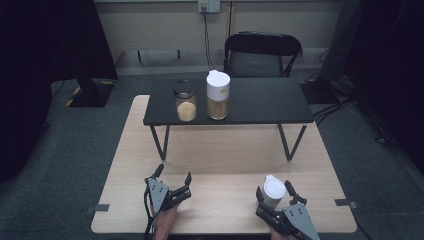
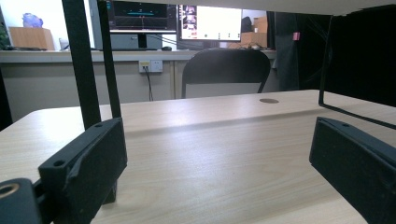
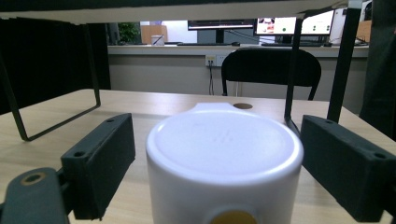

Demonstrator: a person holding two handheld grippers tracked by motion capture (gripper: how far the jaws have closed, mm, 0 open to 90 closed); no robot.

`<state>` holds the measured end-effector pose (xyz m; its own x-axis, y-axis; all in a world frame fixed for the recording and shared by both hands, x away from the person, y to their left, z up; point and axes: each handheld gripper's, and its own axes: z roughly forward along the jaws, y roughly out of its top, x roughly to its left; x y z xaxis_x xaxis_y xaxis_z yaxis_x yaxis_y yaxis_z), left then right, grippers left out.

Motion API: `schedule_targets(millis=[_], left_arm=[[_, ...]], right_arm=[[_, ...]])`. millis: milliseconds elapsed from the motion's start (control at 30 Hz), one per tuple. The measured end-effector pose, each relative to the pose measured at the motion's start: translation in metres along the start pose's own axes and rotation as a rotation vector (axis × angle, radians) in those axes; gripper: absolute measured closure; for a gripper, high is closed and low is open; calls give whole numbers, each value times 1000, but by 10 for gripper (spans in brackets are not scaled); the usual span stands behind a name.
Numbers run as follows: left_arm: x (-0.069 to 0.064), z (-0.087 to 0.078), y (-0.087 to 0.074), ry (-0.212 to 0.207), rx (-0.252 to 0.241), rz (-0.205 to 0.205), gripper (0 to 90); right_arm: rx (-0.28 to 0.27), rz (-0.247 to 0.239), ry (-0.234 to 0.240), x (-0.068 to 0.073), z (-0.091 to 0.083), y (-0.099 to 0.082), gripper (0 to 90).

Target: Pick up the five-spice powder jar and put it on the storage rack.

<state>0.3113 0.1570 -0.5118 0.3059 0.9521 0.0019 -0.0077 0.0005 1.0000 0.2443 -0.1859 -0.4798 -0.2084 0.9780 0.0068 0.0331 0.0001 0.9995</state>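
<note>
On the pale wooden desk [image 1: 220, 155] stand 1 low black shelf [image 1: 250, 102] and 1 white-lidded jar [image 1: 273, 192], the jar near the front right edge. The shelf carries 2 more containers side by side: 1 glass jar with a dark lid [image 1: 185, 100] and 1 tall white-capped canister [image 1: 218, 94], both holding tan grains. A black chair [image 1: 261, 54] sits behind the desk. 2 claws are in play. The right claw [image 1: 275, 196] has 1 jaw on each side of the white-lidded jar, a narrow gap showing on both sides, not pressing it. The left claw [image 1: 173, 178] rests at the front left with its jaws wide apart, nothing between them.
</note>
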Motion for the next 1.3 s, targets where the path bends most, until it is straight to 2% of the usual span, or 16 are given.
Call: schedule_targets(millis=[267,367,500,800,1300], left_arm=[[0,0,0,0,0,0,36],[0,0,0,0,0,0,35],[0,0,0,0,0,0,36],[0,0,0,0,0,0,35],[0,0,0,1,0,0,36]], right_arm=[[29,23,-6,-3,2,-11,135],[28,48,1,-6,1,-13,156],[44,32,10,-6,2,-16,179],[51,33,34,-6,3,-20,290],[51,15,28,-4,1,-19,300]])
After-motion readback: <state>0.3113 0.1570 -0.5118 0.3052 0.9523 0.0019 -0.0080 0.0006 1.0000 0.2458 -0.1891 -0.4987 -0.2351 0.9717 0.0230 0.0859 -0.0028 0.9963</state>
